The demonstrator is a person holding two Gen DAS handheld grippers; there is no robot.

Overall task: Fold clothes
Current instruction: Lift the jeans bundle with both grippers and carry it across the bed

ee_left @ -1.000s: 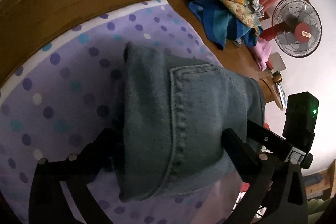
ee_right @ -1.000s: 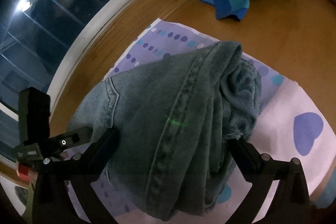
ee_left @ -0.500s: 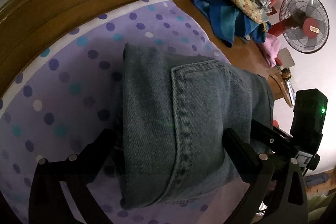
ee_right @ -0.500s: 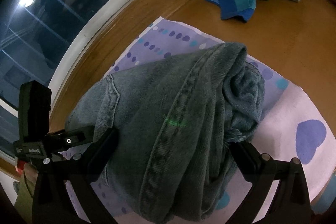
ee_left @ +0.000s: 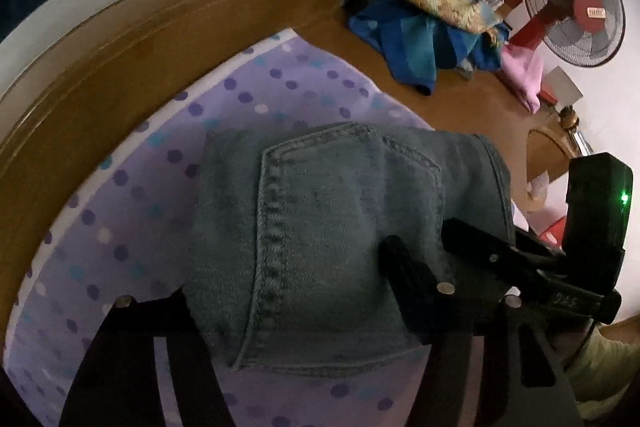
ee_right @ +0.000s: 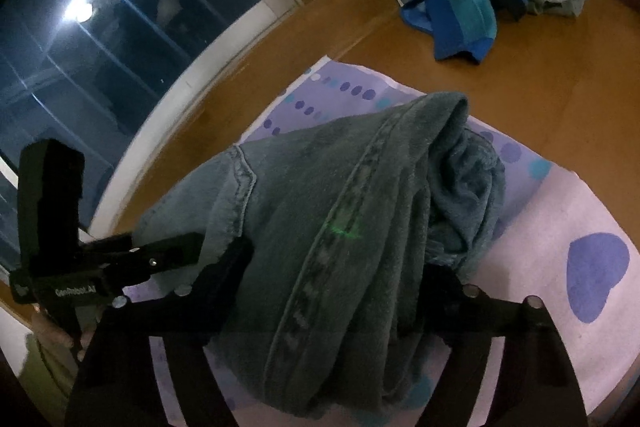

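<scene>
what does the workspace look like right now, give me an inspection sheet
surface: wooden platform with a purple dotted sheet spread on it
job's things: folded denim jeans bundled on the sheet, back pocket facing up
clutter: heap of unfolded clothes in the far corner, pink cloth beside it
grippers: left gripper and right gripper each straddle an end of the jeans; both sets of jaws have just been closing onto the denim and now press it
cables: nothing seen
surroundings: dark window reflecting a lamp, standing fan by a white wall
</scene>
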